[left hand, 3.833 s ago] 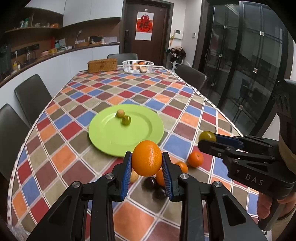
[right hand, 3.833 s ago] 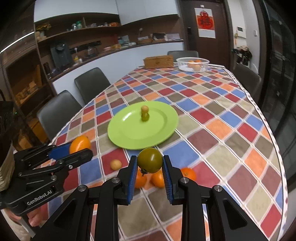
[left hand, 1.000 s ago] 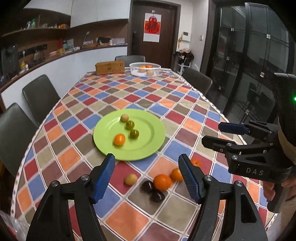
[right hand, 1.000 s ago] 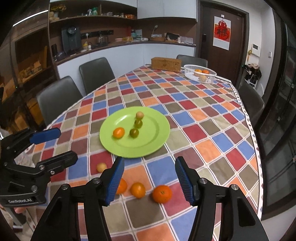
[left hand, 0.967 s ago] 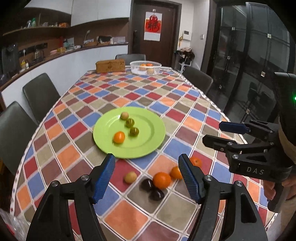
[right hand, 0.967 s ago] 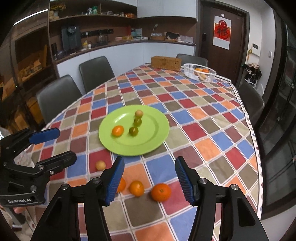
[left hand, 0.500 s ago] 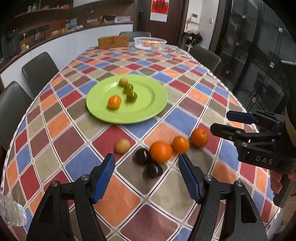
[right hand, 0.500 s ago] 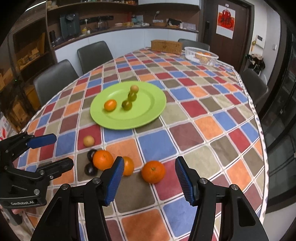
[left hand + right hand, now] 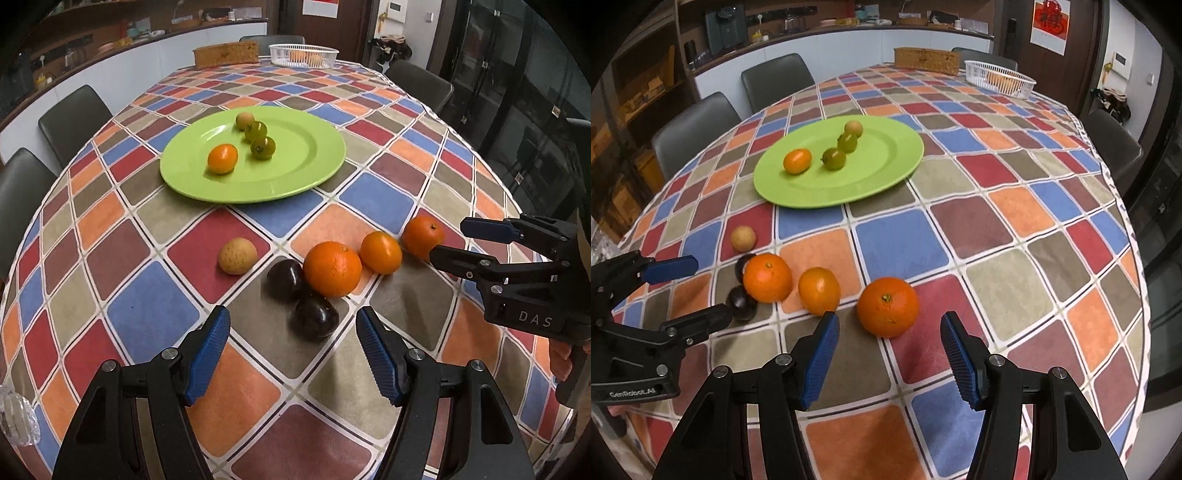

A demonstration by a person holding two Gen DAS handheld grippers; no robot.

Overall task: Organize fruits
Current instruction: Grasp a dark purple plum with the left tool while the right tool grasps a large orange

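Both empty, jaws apart: left gripper (image 9: 293,354) framing dark plum (image 9: 313,316) at lower centre, right gripper (image 9: 888,356) framing orange (image 9: 888,307); apparently next for green plate (image 9: 314,173), upper centre.

1. We read "DAS" in pale letters on the black body of the right gripper (image 9: 452,240), seen from the left wrist camera.
2. We read "GenRobot.AI" in small pale letters on the black body of the left gripper (image 9: 692,291), seen from the right wrist camera.
3. We see a red Chinese character on the door poster (image 9: 1049,22), too blurred to read for certain.
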